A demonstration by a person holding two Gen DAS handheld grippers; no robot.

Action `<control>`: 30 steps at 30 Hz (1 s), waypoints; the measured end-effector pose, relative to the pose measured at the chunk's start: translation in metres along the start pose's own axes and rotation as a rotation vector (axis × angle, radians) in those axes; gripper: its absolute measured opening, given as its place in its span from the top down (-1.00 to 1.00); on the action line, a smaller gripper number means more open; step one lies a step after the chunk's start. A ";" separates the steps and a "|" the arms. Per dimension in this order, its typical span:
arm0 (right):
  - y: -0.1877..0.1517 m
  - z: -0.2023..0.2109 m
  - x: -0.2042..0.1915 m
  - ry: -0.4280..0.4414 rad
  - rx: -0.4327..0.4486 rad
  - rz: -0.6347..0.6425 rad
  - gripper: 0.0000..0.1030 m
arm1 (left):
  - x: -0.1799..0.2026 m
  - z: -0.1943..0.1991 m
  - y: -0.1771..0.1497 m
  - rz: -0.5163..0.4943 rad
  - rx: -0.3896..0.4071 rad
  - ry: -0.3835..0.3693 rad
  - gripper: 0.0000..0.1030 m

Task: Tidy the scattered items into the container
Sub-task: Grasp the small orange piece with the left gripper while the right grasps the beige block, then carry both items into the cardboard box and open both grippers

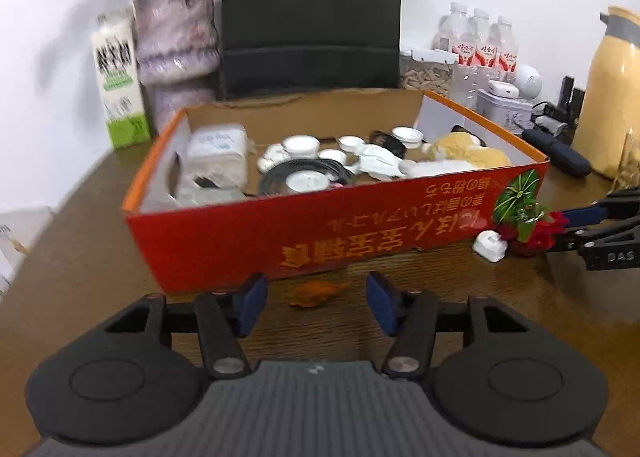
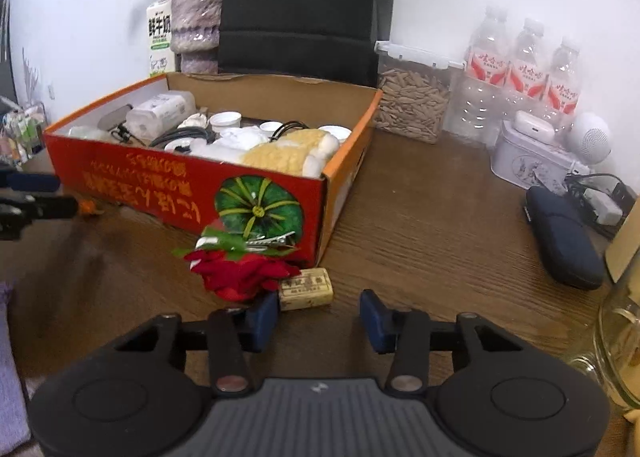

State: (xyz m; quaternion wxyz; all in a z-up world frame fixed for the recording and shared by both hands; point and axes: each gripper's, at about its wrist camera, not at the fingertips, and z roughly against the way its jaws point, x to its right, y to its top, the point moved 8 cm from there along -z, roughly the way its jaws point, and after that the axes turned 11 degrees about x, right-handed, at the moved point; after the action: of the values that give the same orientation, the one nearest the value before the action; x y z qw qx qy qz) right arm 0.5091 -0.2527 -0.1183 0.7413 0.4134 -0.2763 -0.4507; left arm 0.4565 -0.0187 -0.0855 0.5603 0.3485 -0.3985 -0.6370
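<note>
Here, left gripper point(image 1: 316, 303) fingers apart, orange bit point(image 1: 314, 293) at 12 o'clock; right gripper point(image 2: 318, 319) fingers apart, rose point(image 2: 240, 271) at 11 o'clock, box point(image 2: 160, 193) beyond.

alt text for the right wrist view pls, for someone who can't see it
The right claw hovers open over a brown wooden table, with a red fabric rose clip and a small tan block just ahead of its fingers. Behind them sits an orange-red cardboard box full of white cups, cables and a yellow plush. Water bottles line the wall.
</note>
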 end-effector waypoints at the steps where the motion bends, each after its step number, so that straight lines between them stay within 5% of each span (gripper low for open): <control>1: 0.001 -0.003 0.002 0.010 0.008 -0.018 0.16 | 0.000 -0.004 -0.001 0.013 -0.010 -0.005 -0.11; 5: -0.001 -0.001 -0.001 0.030 0.022 -0.047 0.44 | 0.001 -0.016 -0.008 -0.008 -0.028 0.042 0.24; 11: 0.000 0.003 -0.008 -0.037 0.018 0.010 0.45 | 0.006 -0.013 -0.010 -0.015 -0.004 0.012 0.72; 20: 0.003 0.016 0.016 -0.131 0.050 -0.036 0.45 | -0.002 -0.004 -0.010 0.035 -0.007 -0.005 0.81; 26: 0.014 0.031 0.013 -0.147 0.109 -0.047 0.45 | -0.001 0.020 0.007 0.030 0.061 0.012 0.85; 30: 0.027 0.057 -0.005 -0.137 0.173 -0.016 0.45 | 0.001 0.049 0.013 0.127 0.086 -0.046 0.85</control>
State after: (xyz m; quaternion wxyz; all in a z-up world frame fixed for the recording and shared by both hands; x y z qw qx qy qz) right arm 0.4743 -0.2622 -0.0663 0.6785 0.4462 -0.3609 -0.4585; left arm 0.4186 -0.0144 -0.0527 0.5749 0.3314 -0.4594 -0.5904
